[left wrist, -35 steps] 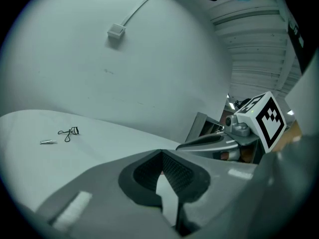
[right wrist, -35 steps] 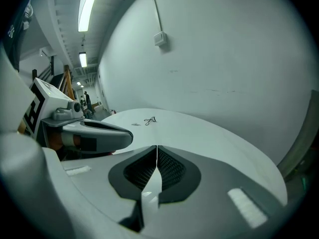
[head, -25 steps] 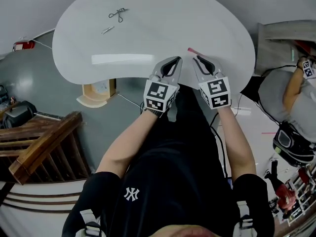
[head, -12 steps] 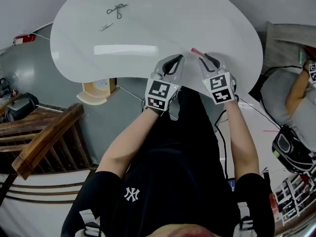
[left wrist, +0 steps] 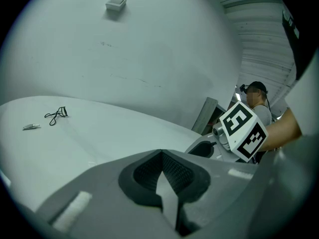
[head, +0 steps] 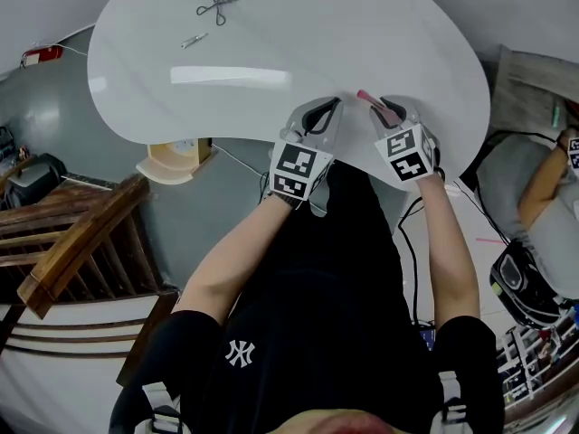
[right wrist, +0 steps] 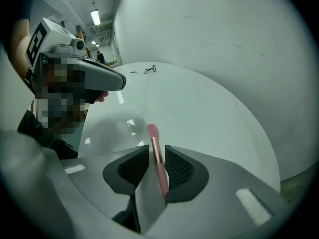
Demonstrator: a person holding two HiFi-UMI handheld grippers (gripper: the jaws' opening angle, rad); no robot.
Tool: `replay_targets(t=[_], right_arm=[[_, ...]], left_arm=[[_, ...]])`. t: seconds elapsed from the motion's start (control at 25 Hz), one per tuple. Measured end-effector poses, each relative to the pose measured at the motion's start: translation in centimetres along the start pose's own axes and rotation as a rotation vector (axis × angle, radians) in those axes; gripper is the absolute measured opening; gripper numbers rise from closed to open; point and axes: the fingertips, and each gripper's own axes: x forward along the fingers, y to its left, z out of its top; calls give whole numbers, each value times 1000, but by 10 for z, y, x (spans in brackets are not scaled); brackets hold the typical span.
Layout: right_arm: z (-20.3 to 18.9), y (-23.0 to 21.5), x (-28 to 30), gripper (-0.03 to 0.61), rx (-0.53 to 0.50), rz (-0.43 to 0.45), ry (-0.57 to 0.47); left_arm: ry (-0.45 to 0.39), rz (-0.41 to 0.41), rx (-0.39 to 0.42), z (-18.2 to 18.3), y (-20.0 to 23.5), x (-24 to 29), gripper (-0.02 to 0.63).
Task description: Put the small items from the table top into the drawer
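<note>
On the white table [head: 271, 52], a pink brush [head: 366, 96] lies near the front edge. My right gripper [head: 384, 107] points steeply down over it. In the right gripper view the brush [right wrist: 151, 132] runs between the right gripper's [right wrist: 156, 149] pads. The jaws have just been opening, and a gap shows beside the handle. Just left of it, my left gripper [head: 327, 107] hovers at the table edge, its jaws shut and empty [left wrist: 162, 156]. An eyelash curler [head: 215, 7] and a small metal clip [head: 193, 40] lie at the far left.
A light wooden drawer-like box [head: 172, 163] sits under the table's left front edge. A wooden stair railing [head: 72, 260] stands at the left. Another person [head: 543, 179] and bags [head: 520, 283] are on the right. A cable [head: 240, 186] runs across the floor.
Both grippers have come down toward the table edge. The right gripper has tipped further down over the pink brush and its jaws stand wider. The curler and clip have not moved.
</note>
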Motion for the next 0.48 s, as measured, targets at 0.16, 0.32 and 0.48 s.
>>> replay_targets(t=[0.16, 0.32, 0.48], right_arm=[[-2, -5, 1, 112, 6, 24, 0], [-4, -6, -2, 67, 12, 33, 19], [5, 2, 0, 66, 21, 52, 6]], left_arm=[[-4, 14, -18, 5, 4, 1, 0], [-13, 28, -34, 7, 7, -4, 0], [-30, 56, -32, 4, 18, -12, 0]])
